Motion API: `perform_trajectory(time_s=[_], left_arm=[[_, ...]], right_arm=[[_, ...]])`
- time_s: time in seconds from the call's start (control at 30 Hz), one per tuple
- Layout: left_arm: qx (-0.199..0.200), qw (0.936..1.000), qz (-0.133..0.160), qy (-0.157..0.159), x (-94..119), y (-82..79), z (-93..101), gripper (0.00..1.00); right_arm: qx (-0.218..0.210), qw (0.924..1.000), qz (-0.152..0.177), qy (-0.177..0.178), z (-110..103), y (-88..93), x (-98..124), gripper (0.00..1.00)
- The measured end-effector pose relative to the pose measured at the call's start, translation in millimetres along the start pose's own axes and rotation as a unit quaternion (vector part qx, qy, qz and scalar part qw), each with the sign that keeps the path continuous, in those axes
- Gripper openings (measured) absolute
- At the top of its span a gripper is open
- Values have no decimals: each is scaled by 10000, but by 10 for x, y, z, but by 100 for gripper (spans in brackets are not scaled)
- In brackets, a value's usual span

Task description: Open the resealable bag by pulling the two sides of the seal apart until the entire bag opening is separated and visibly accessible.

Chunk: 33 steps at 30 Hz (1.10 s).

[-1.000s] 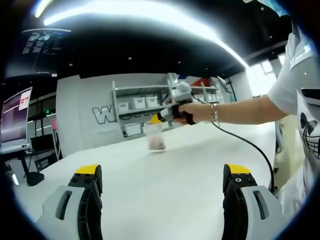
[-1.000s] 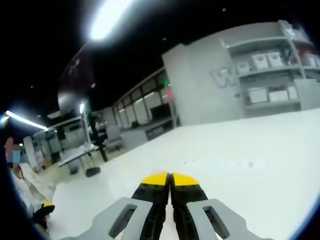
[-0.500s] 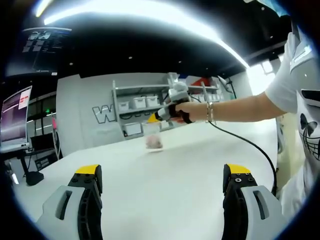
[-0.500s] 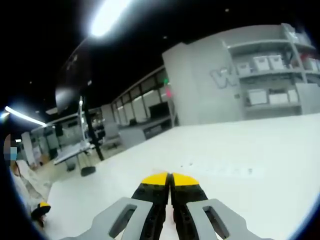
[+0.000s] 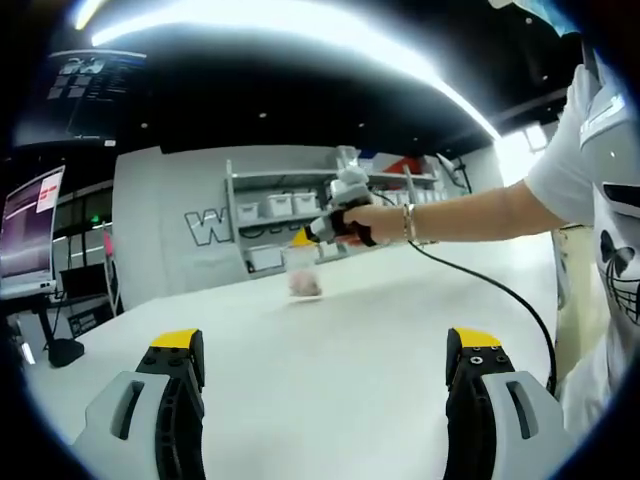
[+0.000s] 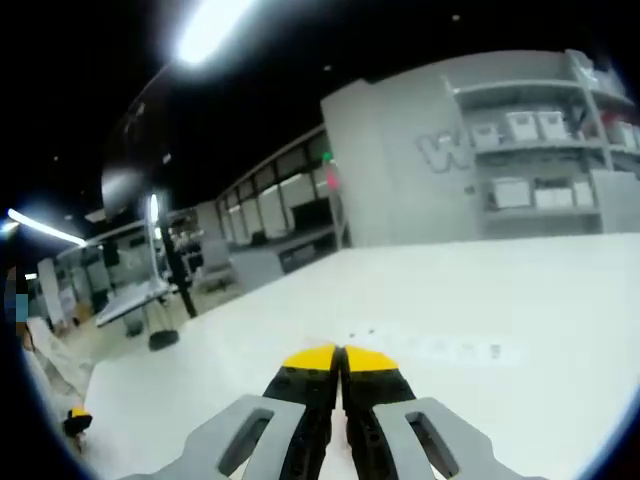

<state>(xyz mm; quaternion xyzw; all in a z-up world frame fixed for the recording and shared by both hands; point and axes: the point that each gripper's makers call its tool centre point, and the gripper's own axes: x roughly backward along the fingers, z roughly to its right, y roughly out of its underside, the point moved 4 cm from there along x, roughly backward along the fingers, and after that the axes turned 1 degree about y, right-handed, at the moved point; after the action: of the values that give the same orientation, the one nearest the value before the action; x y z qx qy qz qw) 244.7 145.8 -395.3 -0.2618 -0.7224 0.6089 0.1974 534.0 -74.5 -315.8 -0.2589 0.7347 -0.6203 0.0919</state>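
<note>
In the left gripper view a clear resealable bag [image 5: 305,272] with pinkish contents stands far out on the white table [image 5: 330,390]. A person's hand reaches across from the right and holds my right gripper [image 5: 304,238], whose yellow tips meet the bag's top edge. The right gripper view shows that gripper [image 6: 340,356] with its jaws pressed together; a faint clear strip [image 6: 440,348] lies just beyond them. My left gripper [image 5: 325,345] hangs low and near, wide open, nothing between its fingers, far short of the bag.
A black cable [image 5: 500,295] trails from the right gripper across the table to the person in a white shirt [image 5: 610,250]. Grey shelves with white bins [image 5: 280,205] stand behind the table. A monitor [image 5: 30,235] sits at the far left.
The hand with the right gripper and the bag has shifted slightly left and farther away. My left gripper has stayed open and still.
</note>
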Motion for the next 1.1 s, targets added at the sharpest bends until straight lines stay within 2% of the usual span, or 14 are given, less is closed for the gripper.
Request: perform_trajectory(time_s=[0.57, 1.1], left_arm=[[12, 9999, 16, -102, 42, 19, -116, 100], [-7, 9999, -7, -105, 38, 27, -119, 100]], right_arm=[[164, 9997, -69, 146, 37, -52, -245, 0], [589, 9971, -134, 458, 114, -95, -423, 0]])
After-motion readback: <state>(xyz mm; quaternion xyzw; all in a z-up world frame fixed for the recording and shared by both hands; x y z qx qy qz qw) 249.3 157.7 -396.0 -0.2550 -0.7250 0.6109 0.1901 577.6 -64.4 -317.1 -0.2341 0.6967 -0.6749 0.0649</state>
